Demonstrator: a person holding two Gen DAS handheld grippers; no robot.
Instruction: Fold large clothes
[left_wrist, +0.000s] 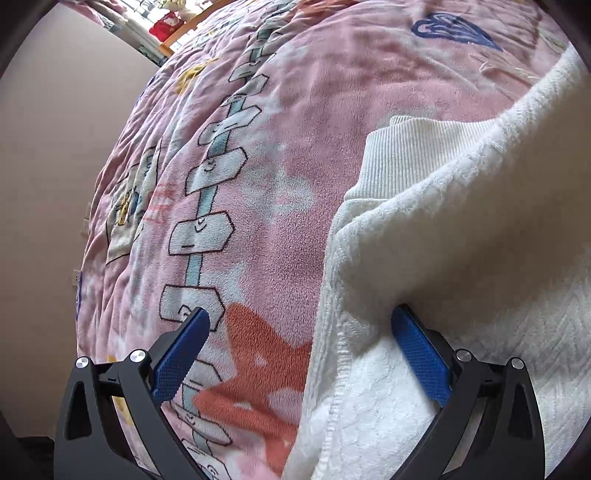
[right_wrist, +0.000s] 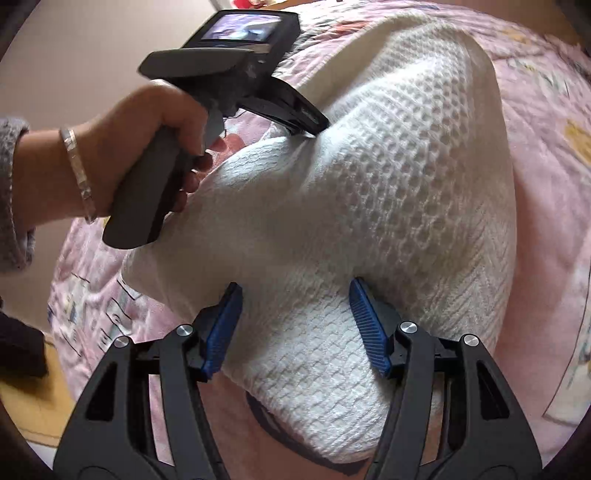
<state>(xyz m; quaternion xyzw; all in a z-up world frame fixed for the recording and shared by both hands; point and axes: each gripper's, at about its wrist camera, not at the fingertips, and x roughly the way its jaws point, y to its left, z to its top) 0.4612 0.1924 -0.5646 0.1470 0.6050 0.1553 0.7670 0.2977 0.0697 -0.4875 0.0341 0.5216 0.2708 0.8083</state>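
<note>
A white waffle-knit sweater lies on a pink printed blanket. In the left wrist view the sweater fills the right side, with its ribbed cuff showing. My left gripper is open over the sweater's hemmed edge, its right finger against the cloth. My right gripper is open, jaws astride a raised fold of the sweater. The left gripper also shows in the right wrist view, held by a hand, its tips at the sweater's far edge.
The blanket covers a bed. A beige wall stands left of the bed. A wooden headboard edge and red items are at the far end. The person's hand with a silver bracelet is at left.
</note>
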